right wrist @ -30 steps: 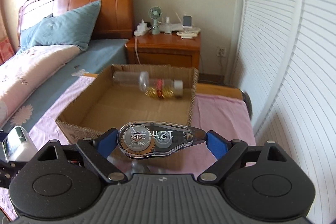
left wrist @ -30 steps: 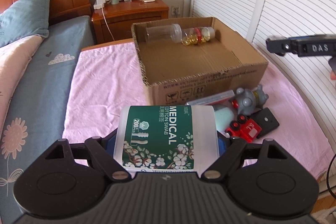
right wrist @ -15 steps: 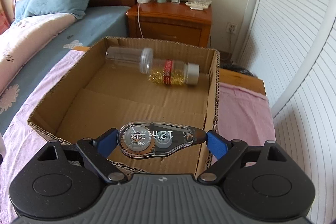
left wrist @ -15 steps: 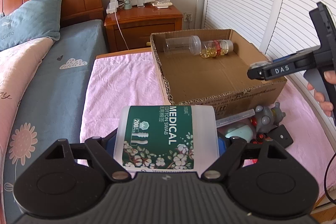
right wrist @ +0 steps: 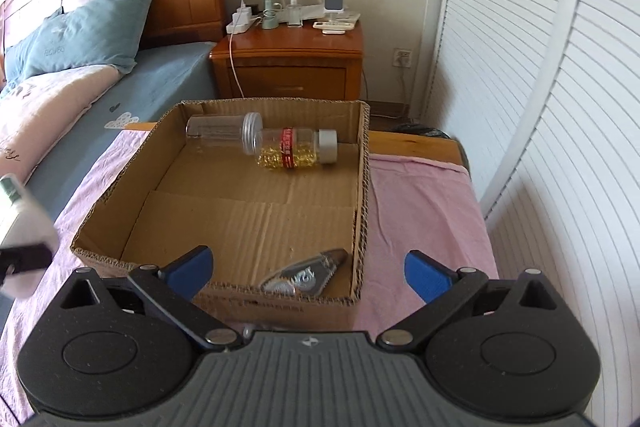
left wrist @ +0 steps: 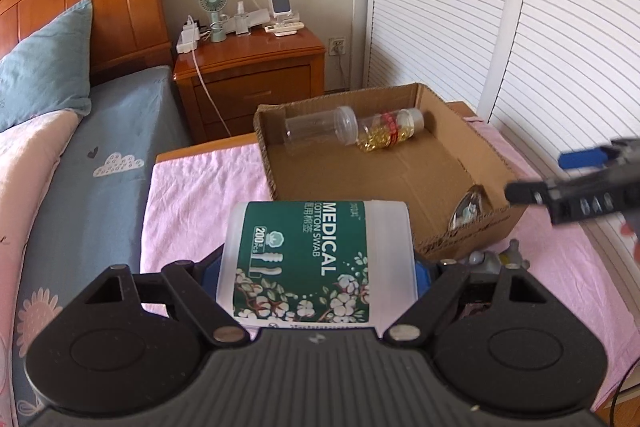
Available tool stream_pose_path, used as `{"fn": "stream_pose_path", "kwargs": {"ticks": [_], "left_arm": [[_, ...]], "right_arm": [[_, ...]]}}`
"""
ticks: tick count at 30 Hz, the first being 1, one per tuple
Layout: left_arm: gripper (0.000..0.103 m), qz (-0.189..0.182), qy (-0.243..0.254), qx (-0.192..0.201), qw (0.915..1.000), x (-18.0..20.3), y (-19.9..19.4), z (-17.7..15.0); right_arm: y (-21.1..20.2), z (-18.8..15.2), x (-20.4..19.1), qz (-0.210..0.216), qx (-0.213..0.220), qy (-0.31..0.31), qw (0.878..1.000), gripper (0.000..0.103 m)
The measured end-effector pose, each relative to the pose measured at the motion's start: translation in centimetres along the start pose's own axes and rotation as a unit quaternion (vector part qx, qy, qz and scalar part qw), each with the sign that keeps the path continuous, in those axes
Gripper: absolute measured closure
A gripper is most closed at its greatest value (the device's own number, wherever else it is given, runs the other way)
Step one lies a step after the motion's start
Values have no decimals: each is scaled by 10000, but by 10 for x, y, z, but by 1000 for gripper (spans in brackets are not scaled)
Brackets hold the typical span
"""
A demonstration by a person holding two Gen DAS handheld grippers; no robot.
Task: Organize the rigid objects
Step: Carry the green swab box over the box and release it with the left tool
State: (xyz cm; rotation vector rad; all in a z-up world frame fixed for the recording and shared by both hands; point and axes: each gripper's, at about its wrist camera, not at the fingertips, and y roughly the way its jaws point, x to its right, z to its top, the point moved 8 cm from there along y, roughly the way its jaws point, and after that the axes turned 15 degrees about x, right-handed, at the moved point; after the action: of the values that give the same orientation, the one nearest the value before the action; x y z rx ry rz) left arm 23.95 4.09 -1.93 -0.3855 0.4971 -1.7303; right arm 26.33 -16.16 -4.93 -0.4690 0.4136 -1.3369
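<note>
the left claw (left wrist: 316, 267) grips a medical cotton swab box (left wrist: 316, 259) above the pink-covered bench (left wrist: 200, 195). the right claw (right wrist: 306, 269), its jaws just opened wide, holds nothing; the correction tape dispenser (right wrist: 308, 273) lies in the cardboard box's (right wrist: 362, 187) near corner. farther in lie a clear jar (right wrist: 222, 131) and a capsule bottle (right wrist: 296, 149).

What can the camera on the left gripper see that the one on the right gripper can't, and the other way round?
Only the left wrist view shows the cotton swab box clamped between the left gripper fingers, label readable, and a grey toy beside the cardboard box.

Only the right wrist view shows the right gripper fingers spread wide with nothing between them.

Both show the cardboard box, the clear jar, the capsule bottle and the correction tape inside.
</note>
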Motion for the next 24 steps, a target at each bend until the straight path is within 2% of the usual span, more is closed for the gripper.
{"fn": "stream_pose_path", "kwargs": {"ticks": [8,11,19,20,22,24], "left_arm": [[20,-151,-51,-160,9997,14,54,31],[20,-82,-146,-291,9994,15,79,36],[20,137,-275,-479,9984,13,126,37],[19,156,-315,-458,9983,12,129,38],[8,154,-354,-415,9984,11,134,42],[7,218,-355,-355,9985,9,133,44]], "right_arm": [[-29,-19,5,-29,208,192,9996,0],[-37,-27,14,-101,301,329,9990,0],[-35,-33,30,-199,231,499,9983,0],[-34,-34,30,-194,223,514,9982,0],[-32,-35,30,-192,214,526,9982,0],[-31,-37,29,-173,185,513,9984,0]]}}
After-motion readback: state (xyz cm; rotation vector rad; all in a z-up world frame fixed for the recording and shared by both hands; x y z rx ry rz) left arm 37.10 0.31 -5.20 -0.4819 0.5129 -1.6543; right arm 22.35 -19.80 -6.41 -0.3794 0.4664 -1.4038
